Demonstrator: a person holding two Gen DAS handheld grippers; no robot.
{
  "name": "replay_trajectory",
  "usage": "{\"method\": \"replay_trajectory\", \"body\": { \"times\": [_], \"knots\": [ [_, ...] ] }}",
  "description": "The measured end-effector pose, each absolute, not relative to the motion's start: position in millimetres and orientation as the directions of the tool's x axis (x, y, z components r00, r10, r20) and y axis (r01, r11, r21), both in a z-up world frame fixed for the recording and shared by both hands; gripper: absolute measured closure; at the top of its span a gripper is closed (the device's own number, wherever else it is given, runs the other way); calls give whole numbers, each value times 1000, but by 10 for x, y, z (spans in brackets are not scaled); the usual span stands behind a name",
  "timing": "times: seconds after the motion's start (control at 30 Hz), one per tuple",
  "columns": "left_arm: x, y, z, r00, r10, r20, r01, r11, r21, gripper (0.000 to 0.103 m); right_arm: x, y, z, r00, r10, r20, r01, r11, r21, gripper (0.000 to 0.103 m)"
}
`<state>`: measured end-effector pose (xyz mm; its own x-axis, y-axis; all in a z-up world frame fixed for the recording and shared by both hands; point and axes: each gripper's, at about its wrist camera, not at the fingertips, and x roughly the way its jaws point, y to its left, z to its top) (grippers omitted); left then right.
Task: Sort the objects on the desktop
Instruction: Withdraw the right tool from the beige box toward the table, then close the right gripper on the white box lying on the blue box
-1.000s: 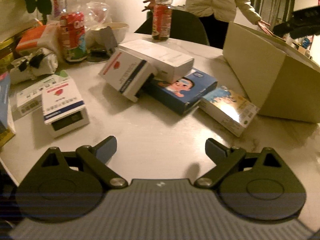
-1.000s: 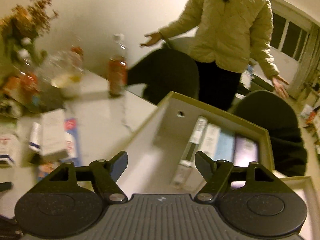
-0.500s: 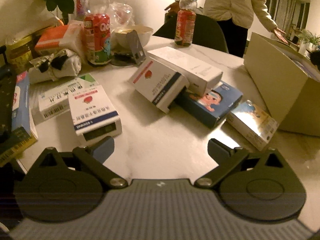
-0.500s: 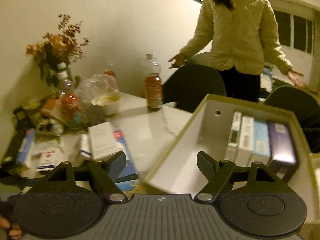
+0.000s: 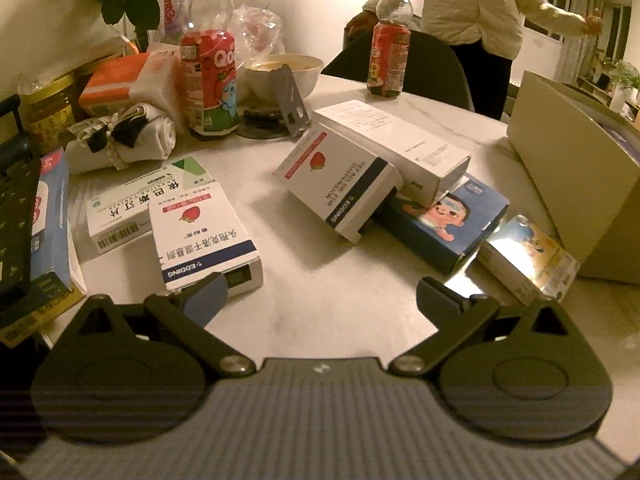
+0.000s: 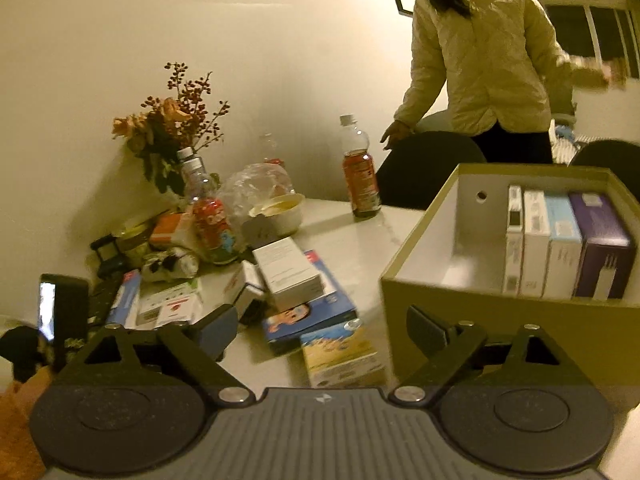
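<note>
Both grippers, left [image 5: 322, 296] and right [image 6: 318, 330], look identical: black linkage arms, silver pivot screws, blue-grey finger pads [image 5: 208, 294], ribbed grey body.

Left gripper [image 5: 322, 294]: my jaws spread wide, empty, tilted down over the table.
Right gripper [image 6: 322, 326]: jaws wide apart too, holding nothing, raised higher.

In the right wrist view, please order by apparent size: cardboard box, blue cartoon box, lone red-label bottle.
1. cardboard box, clearly largest.
2. blue cartoon box.
3. red-label bottle, though it stands farther away, so ranks two and three are unsure.
</note>
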<state>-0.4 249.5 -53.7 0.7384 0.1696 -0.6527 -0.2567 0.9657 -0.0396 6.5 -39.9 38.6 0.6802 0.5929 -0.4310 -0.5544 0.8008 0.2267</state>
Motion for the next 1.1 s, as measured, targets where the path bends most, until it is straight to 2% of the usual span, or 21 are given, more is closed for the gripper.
{"method": "replay_trajectory", "body": {
  "times": [0.37, 0.53, 0.9, 1.1],
  "knots": [
    [-153, 2681, -388, 743, 310, -594, -355, 934, 44, 0, 27, -276, 42, 596, 630, -497, -563, 770, 302, 6],
    [-206, 2832, -404, 713, 350, -607, -397, 916, 61, 0, 53, -182, -66, 568, 641, -516, -572, 758, 313, 6],
    [-30, 2591, -381, 752, 246, -611, -289, 957, 28, 0, 127, 39, -230, 531, 645, -549, -586, 748, 312, 6],
    [-17, 2543, -311, 768, 243, -592, -285, 958, 25, 0, 167, 129, -202, 539, 647, -540, -616, 740, 271, 6]
  ]
}}
